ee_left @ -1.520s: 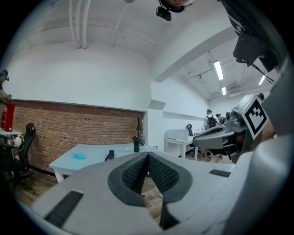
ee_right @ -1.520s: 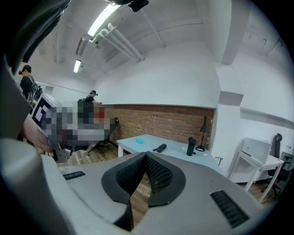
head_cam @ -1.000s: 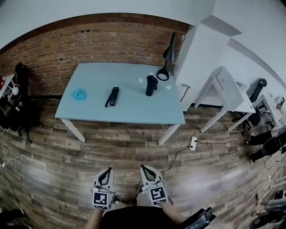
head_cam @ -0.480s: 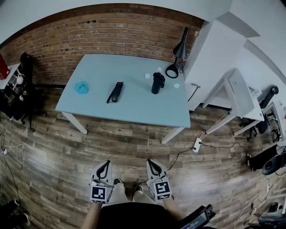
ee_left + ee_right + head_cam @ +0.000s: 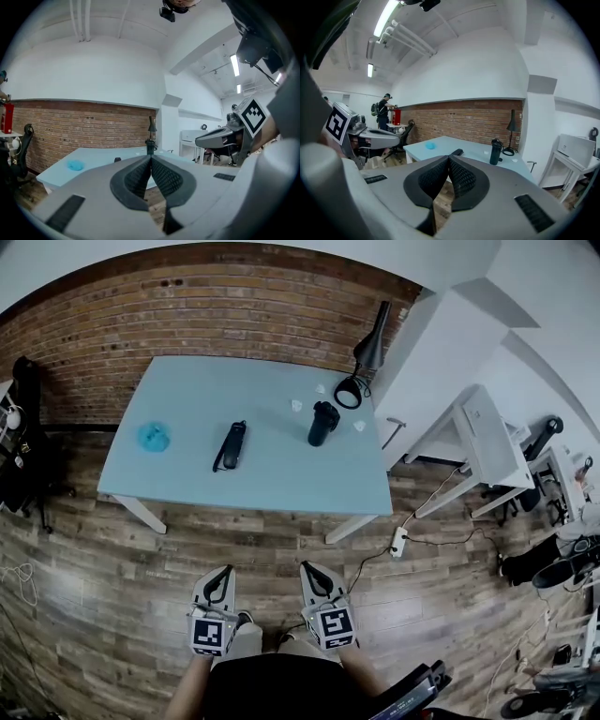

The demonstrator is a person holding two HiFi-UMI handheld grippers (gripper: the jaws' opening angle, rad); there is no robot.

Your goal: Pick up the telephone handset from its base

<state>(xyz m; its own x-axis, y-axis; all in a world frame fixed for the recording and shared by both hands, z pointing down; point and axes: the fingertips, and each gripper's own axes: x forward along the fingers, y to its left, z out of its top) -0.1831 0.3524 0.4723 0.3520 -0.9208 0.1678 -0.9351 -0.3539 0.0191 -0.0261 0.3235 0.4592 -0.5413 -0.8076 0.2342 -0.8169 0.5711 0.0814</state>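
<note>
Our left tool [image 5: 224,572] and right tool [image 5: 308,569] are pressed together, empty. The handset [image 5: 232,444] lies on the far table [image 5: 272,486], left of the bottle [image 5: 322,423]. Arrive shut and we'd shove it aside.

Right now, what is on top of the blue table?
A black telephone, a dark bottle, a blue object, white scraps, a lamp. Anything under the telephone is covered.

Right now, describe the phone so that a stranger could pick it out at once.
Start at the pale blue table by the brick wall. Left of its middle, between a blue lump and an upright black bottle, lies the phone. It is the only long, flat, black thing there.
</note>
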